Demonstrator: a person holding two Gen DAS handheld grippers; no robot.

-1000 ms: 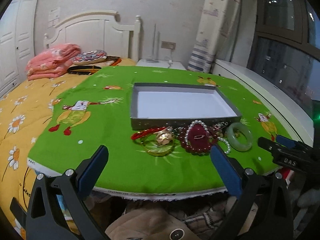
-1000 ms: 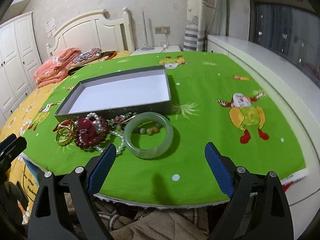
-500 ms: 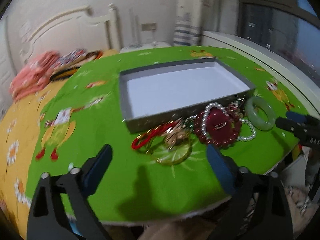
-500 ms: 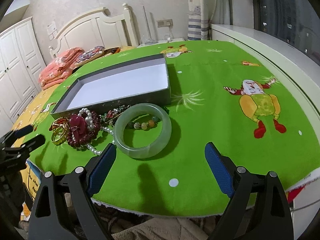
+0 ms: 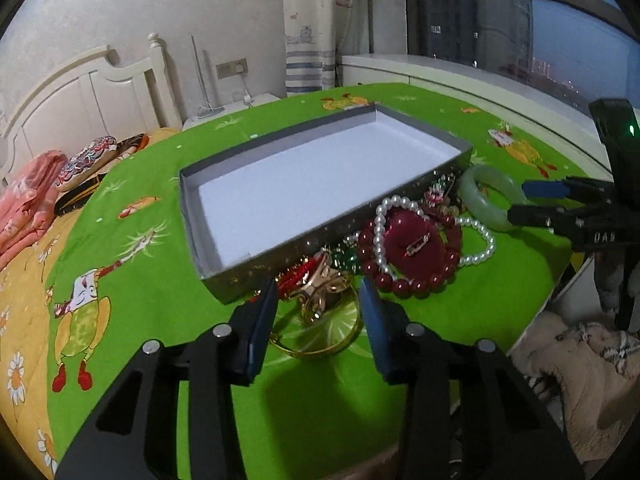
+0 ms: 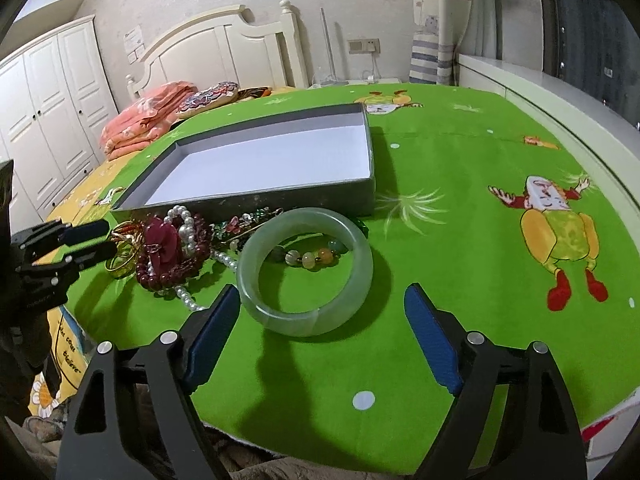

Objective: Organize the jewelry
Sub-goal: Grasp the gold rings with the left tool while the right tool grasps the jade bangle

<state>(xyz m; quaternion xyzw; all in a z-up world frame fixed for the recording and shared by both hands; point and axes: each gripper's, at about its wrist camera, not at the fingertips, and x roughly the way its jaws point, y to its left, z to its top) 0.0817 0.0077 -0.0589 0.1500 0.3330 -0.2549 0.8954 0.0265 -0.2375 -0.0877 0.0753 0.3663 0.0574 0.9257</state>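
A shallow grey box (image 5: 320, 236) with a white floor lies on the green cloth, with nothing inside it. Jewelry is heaped along its near wall (image 6: 248, 200). My left gripper (image 5: 319, 292) hangs low over a gold bangle (image 5: 312, 353) and gold trinkets; its jaws are closing with the bangle between them, and no pad clearly presses on it. Beside these lie a dark red bead bracelet (image 5: 412, 240) and a pearl strand (image 5: 480, 240). My right gripper (image 6: 322, 296) stands wide, its jaws just beginning to close around a pale jade bangle (image 6: 308, 322). Coloured beads lie inside that ring.
The green cartoon cloth (image 6: 480, 200) covers a round table whose near edge runs just under both grippers. A bed with a yellow quilt and folded pink blankets (image 6: 140, 124) lies to the left. A white sill (image 5: 460, 76) under the window runs along the right.
My left gripper came down and forward onto the gold pieces, rolled, and its jaws narrowed a lot. My right gripper sank closer to the jade bangle.
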